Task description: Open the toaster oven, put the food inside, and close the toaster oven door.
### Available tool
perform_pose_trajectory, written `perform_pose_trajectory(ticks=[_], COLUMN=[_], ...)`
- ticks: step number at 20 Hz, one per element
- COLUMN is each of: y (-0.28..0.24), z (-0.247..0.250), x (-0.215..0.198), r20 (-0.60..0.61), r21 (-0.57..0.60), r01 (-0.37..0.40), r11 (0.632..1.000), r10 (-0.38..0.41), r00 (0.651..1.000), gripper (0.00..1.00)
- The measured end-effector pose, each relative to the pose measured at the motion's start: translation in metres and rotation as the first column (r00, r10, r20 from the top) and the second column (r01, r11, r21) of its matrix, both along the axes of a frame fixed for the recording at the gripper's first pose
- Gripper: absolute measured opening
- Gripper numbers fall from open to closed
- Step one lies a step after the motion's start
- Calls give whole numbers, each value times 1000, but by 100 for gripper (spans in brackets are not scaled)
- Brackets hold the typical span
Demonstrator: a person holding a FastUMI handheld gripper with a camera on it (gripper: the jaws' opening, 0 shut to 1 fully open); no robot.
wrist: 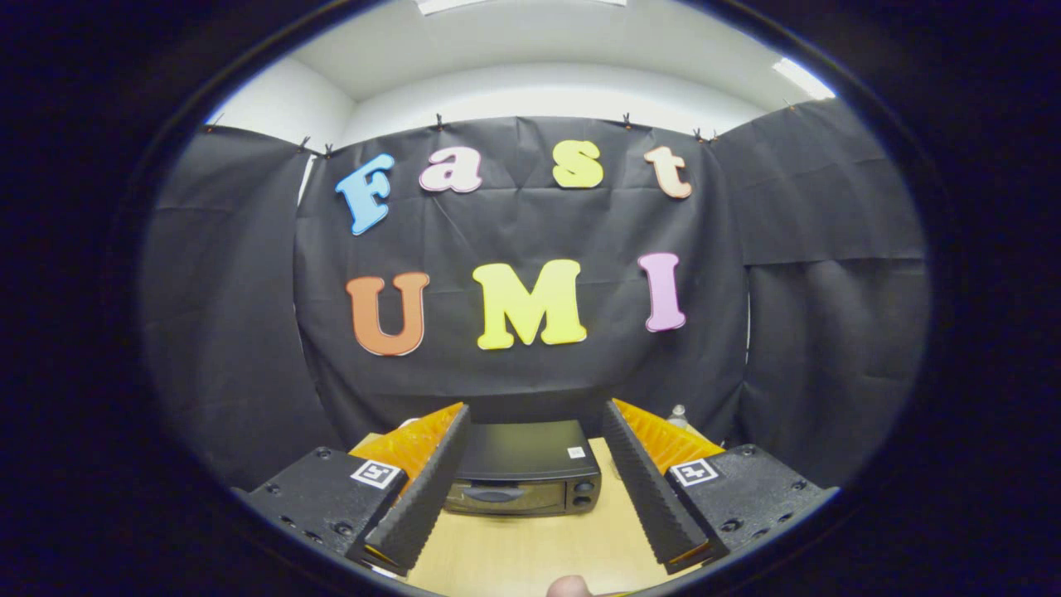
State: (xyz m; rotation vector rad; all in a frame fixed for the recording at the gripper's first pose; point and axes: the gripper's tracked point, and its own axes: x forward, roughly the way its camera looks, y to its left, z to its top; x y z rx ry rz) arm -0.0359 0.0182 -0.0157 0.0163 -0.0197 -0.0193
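Gripper (535, 431): two ridged fingers are standing wide apart, holding nothing.
Oven: one boxy black metal toaster oven (524, 466), door closed, is sitting beyond and between the fingers.
Surface: smooth pale wooden table (530, 551) is lying beneath.

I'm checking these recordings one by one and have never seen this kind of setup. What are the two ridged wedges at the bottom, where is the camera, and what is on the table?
The camera rides on a hand-held gripper and looks forward along its two fingers; those are the ridged wedges you see. A person carries the tool; there is no robot arm. The fingers stand wide apart and hold nothing.

Beyond and between them, on a light wooden table, sits a dark toaster oven. Its door looks shut, with a handle across the front and two knobs beside it. Behind the oven hangs the booth's black cloth wall. A small pale object peeks out past one finger, too hidden to identify. A rounded pinkish shape lies nearest the camera; I cannot tell what it is.
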Motion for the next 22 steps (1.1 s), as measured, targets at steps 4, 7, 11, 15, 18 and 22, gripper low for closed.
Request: perform_pose_trajectory(ticks=[4, 7, 11, 15, 18, 22], y=[-1, -6, -1, 3, 2, -1], z=[-9, -15, -19, -18, -18, -17], x=[-10, -10, -8, -5, -2, 0], r20=[-27, -46, -60, -61, -64, -58], r21=[43, 62, 64, 65, 63, 65], r01=[9, 19, 8, -4, -9, -7], r11=[999, 998, 998, 998, 998, 998], r10=[-8, -16, -4, 8, 13, 11], r00=[1000, 999, 998, 998, 998, 998], gripper=[100, 100, 100, 100, 100, 100])
